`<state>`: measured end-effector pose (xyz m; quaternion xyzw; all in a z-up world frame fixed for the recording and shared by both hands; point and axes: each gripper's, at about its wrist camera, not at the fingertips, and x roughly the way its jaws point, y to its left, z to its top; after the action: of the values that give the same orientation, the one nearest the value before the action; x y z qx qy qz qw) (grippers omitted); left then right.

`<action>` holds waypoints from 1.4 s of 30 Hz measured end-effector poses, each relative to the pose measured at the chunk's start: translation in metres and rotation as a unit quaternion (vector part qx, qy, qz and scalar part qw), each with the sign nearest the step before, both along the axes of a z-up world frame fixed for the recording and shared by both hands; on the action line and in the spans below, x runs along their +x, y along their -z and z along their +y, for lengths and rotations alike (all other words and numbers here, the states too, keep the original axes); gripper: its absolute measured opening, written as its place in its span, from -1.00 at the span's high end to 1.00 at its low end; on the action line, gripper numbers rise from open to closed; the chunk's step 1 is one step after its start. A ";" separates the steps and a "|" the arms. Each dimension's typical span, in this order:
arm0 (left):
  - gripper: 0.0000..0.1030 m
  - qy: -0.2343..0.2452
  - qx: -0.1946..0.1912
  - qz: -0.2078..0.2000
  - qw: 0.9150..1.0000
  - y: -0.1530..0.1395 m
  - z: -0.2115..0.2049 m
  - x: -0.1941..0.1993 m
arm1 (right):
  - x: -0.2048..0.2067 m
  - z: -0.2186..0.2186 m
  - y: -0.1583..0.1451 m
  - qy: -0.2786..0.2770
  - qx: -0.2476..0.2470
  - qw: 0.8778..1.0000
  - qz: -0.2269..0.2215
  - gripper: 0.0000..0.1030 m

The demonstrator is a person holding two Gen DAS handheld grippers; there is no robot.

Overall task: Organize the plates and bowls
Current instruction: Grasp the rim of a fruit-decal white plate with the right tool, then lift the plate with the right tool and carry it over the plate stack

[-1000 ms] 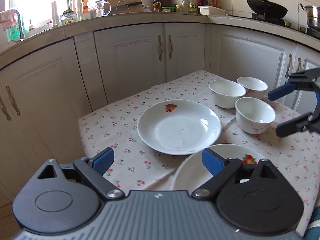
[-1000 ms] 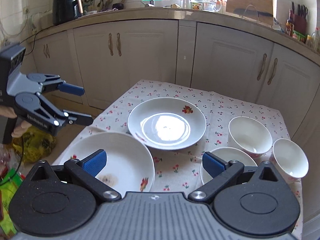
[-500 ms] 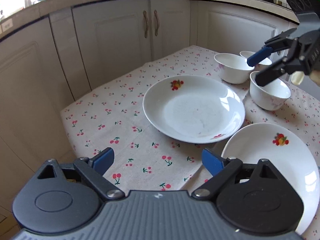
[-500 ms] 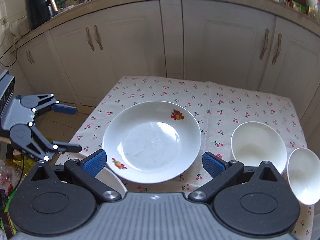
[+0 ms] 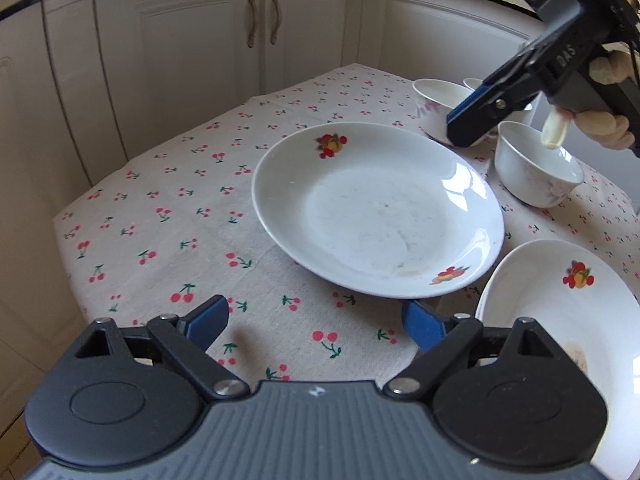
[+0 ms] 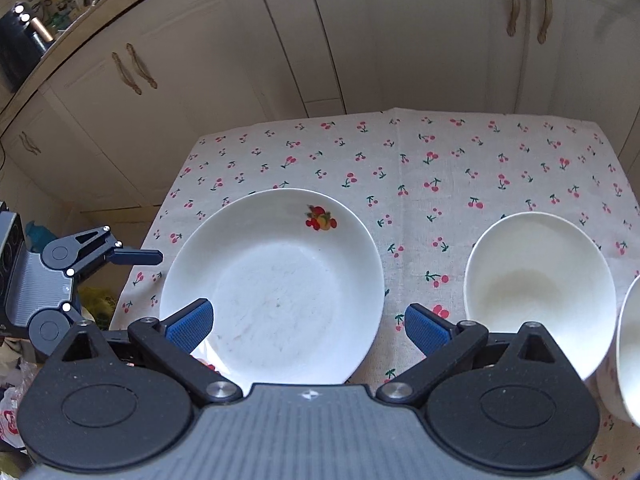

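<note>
A white plate with fruit prints point(image 5: 376, 212) lies mid-table; it also shows in the right wrist view point(image 6: 276, 288). A second fruit-print plate point(image 5: 560, 320) lies at the near right of the left wrist view. White bowls point(image 5: 536, 168) point(image 5: 438, 100) stand at the far right; one shows in the right wrist view point(image 6: 536, 280). My left gripper point(image 5: 316, 324) is open and empty, low over the cloth before the plates. My right gripper point(image 6: 308, 320) is open and empty above the first plate's near rim; it also shows in the left wrist view point(image 5: 476, 120) over the bowls.
A cherry-print cloth point(image 5: 180, 208) covers the small table. White cabinet doors point(image 5: 200, 40) stand close behind it. Bags lie on the floor at the left in the right wrist view point(image 6: 12, 416).
Both grippers have dropped lower and closer to the table. The right gripper has moved left over the middle plate. Both stay open and empty.
</note>
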<state>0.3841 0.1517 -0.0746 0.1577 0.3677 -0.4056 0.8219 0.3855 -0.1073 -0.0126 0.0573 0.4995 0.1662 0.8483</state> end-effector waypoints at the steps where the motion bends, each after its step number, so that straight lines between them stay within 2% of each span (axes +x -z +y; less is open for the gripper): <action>1: -0.80 0.006 0.001 0.001 1.000 0.001 -0.001 0.001 | 0.001 0.001 0.002 0.001 -0.002 1.000 0.003 -1.00; 5: -0.79 0.033 -0.006 0.007 0.999 0.003 -0.004 0.004 | 0.010 0.000 0.011 0.005 -0.005 1.000 0.019 -0.98; 10: -0.79 0.061 -0.013 0.008 0.998 0.003 -0.005 0.009 | 0.019 -0.001 0.016 0.004 -0.005 1.000 0.030 -0.85; 13: -0.79 0.073 -0.015 0.008 0.997 0.004 -0.005 0.010 | 0.022 0.002 0.018 -0.006 -0.019 0.999 0.026 -0.79; 21: -0.79 0.098 -0.016 0.008 0.995 0.004 -0.009 0.014 | 0.032 0.008 0.018 -0.025 -0.012 0.999 0.032 -0.64; 31: -0.69 0.129 -0.008 -0.006 0.992 0.000 -0.014 0.013 | 0.036 0.009 0.020 -0.035 -0.018 0.999 0.027 -0.63; 42: -0.67 0.132 -0.010 -0.006 0.991 0.000 -0.018 0.014 | 0.045 0.008 0.021 -0.040 -0.011 0.999 0.021 -0.63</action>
<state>0.3983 0.1338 -0.0747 0.1992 0.3342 -0.5130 0.7651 0.4300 -0.0992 -0.0341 0.0314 0.5206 0.1932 0.8311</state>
